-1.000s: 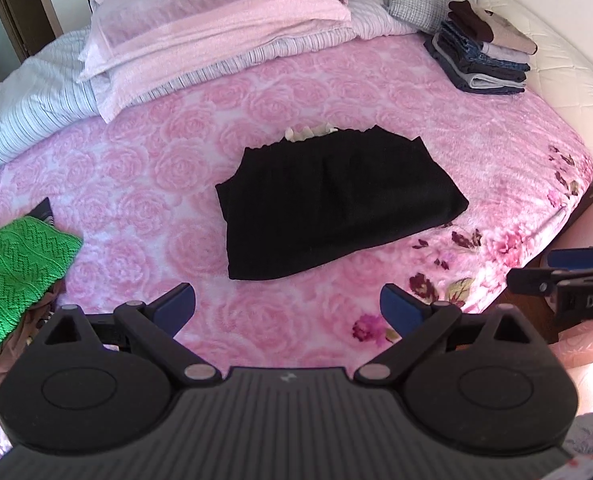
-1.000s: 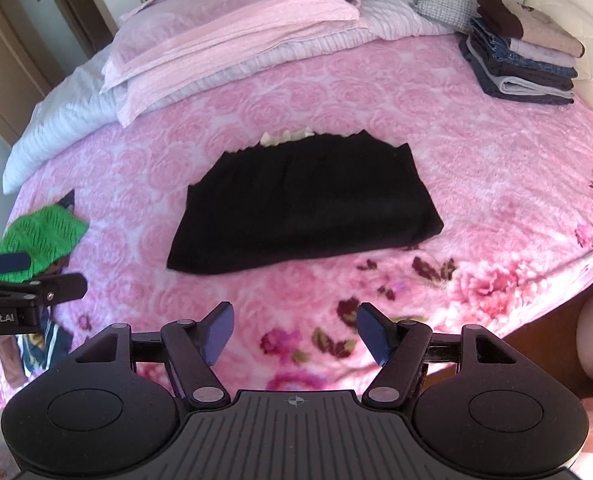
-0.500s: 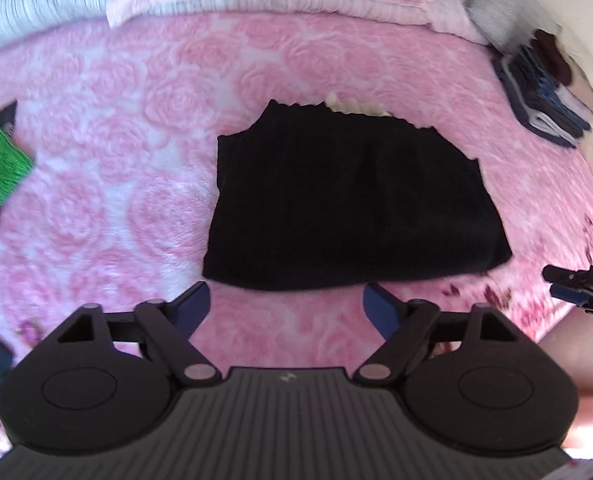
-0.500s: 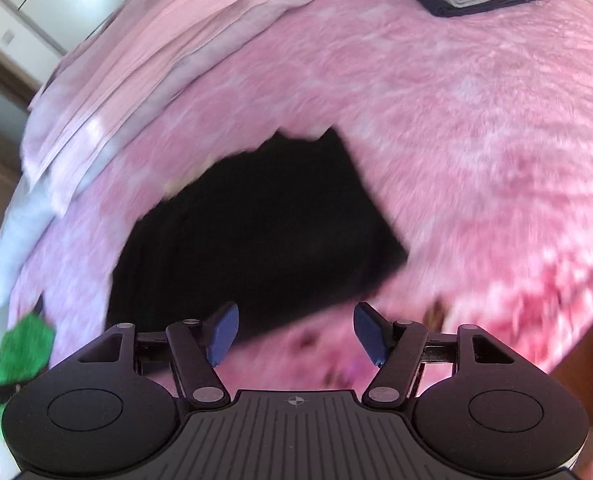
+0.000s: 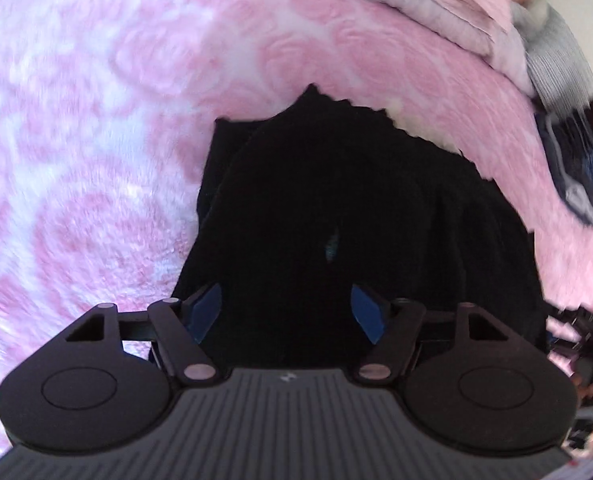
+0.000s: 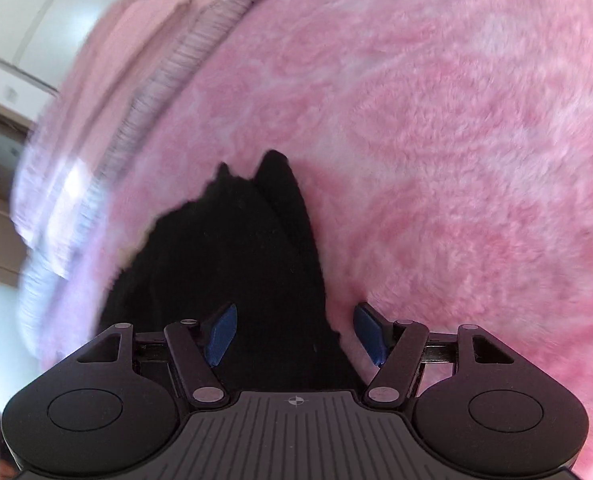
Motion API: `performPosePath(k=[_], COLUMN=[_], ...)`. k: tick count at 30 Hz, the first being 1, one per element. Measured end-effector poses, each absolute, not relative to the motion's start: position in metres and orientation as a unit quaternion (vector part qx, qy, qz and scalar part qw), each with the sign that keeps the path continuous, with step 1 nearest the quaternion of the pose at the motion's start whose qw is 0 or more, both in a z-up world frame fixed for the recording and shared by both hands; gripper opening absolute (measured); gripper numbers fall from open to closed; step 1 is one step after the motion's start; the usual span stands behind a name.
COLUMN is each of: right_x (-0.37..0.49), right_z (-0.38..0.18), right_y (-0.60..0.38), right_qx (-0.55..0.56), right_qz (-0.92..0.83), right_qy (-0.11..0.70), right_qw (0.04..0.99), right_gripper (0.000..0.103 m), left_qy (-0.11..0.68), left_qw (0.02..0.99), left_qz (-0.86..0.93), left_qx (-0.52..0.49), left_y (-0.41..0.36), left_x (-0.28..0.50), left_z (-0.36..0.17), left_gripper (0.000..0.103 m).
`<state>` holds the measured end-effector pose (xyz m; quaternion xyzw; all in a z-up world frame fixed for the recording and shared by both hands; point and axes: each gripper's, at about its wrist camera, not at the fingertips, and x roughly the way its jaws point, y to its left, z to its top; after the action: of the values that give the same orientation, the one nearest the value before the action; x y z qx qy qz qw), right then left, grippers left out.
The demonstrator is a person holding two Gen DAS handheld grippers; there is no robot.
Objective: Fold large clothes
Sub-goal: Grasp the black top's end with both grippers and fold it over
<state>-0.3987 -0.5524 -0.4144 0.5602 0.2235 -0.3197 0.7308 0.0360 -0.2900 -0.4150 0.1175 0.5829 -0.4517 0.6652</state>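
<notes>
A folded black garment (image 5: 356,216) lies flat on the pink rose-patterned bedspread (image 5: 96,160). My left gripper (image 5: 286,310) hangs close over the garment's near left part. Its jaws are closing, the black cloth lies below and between the blue pads (image 5: 206,308), and the pads do not press on it. In the right wrist view the same black garment (image 6: 232,256) fills the lower middle. My right gripper (image 6: 294,334) straddles its right edge with jaws open, the left pad over the cloth, the right pad (image 6: 370,332) over the bedspread (image 6: 456,160).
Pink and striped pillows and bedding (image 5: 436,12) are heaped at the head of the bed. A stack of folded dark clothes (image 5: 576,168) sits at the far right. The other gripper (image 5: 580,332) shows at the left wrist view's right edge. White cupboards (image 6: 36,20) stand beyond the bed.
Both grippers have dropped down close to the black garment, which now fills the lower middle of each view. The left jaws have narrowed. Both views have rolled. The green knit has left the view.
</notes>
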Motion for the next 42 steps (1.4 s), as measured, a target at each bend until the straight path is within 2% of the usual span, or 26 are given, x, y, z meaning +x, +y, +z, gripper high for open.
performPosePath(k=[7,8,9,12,16,18,19,21,26,28,31,34,35,36,37,39,42], right_x=[-0.391,-0.387,-0.383,-0.372,-0.337,-0.303,-0.283,-0.235,-0.114,-0.077,-0.034,-0.012,-0.010,-0.012,-0.016,-0.026,-0.050], right_z=[-0.423,-0.425,-0.425,-0.420,-0.393,-0.371,-0.358,-0.327,-0.275,-0.279,-0.317,-0.374,-0.387,-0.391,-0.386,-0.366,-0.325], right_y=[-0.565,-0.565,-0.566,-0.564,-0.551,-0.538,-0.529,-0.502,-0.401,-0.358,-0.300,-0.269,-0.264,-0.258,-0.255,-0.259,-0.276], right_qx=[0.571,0.574,0.570,0.550,0.503,0.441,0.398,0.283,0.038,-0.017,-0.083,-0.077,-0.073,-0.081,-0.086,-0.042,0.064], right_qz=[-0.261,-0.259,-0.264,-0.293,-0.380,-0.436,-0.461,-0.493,-0.461,-0.426,-0.364,-0.286,-0.269,-0.273,-0.270,-0.248,-0.242], right_qy=[0.252,0.253,0.262,0.294,0.351,0.401,0.426,0.470,0.509,0.507,0.519,0.567,0.588,0.587,0.578,0.569,0.539], right_qw=[0.737,0.734,0.733,0.725,0.693,0.674,0.669,0.676,0.726,0.749,0.769,0.769,0.759,0.758,0.766,0.783,0.804], right_gripper=[0.062,0.059,0.048,0.026,0.016,0.015,0.014,0.014,0.014,0.014,0.016,0.026,0.033,0.034,0.037,0.048,0.048], left_qy=[0.615,0.617,0.619,0.627,0.641,0.649,0.652,0.654,0.630,0.617,0.620,0.630,0.630,0.631,0.633,0.634,0.636], left_qw=[0.636,0.632,0.628,0.615,0.597,0.590,0.589,0.594,0.627,0.642,0.650,0.650,0.650,0.650,0.648,0.642,0.627], left_qz=[-0.462,-0.465,-0.467,-0.475,-0.481,-0.479,-0.476,-0.468,-0.458,-0.454,-0.438,-0.425,-0.424,-0.424,-0.424,-0.431,-0.450], left_qx=[0.060,0.057,0.055,0.046,0.038,0.036,0.032,0.021,0.012,0.028,0.025,0.011,0.009,0.007,0.006,0.007,0.000], left_y=[-0.288,-0.289,-0.291,-0.291,-0.294,-0.294,-0.292,-0.283,-0.245,-0.230,-0.209,-0.193,-0.189,-0.187,-0.185,-0.184,-0.191], left_x=[0.060,0.062,0.064,0.071,0.080,0.085,0.089,0.100,0.125,0.131,0.142,0.150,0.151,0.151,0.151,0.149,0.142], left_z=[-0.436,-0.437,-0.438,-0.442,-0.444,-0.442,-0.440,-0.433,-0.409,-0.402,-0.402,-0.406,-0.407,-0.407,-0.407,-0.406,-0.403], left_gripper=[0.067,0.067,0.068,0.069,0.069,0.062,0.058,0.045,0.045,0.045,0.045,0.045,0.045,0.045,0.045,0.045,0.045])
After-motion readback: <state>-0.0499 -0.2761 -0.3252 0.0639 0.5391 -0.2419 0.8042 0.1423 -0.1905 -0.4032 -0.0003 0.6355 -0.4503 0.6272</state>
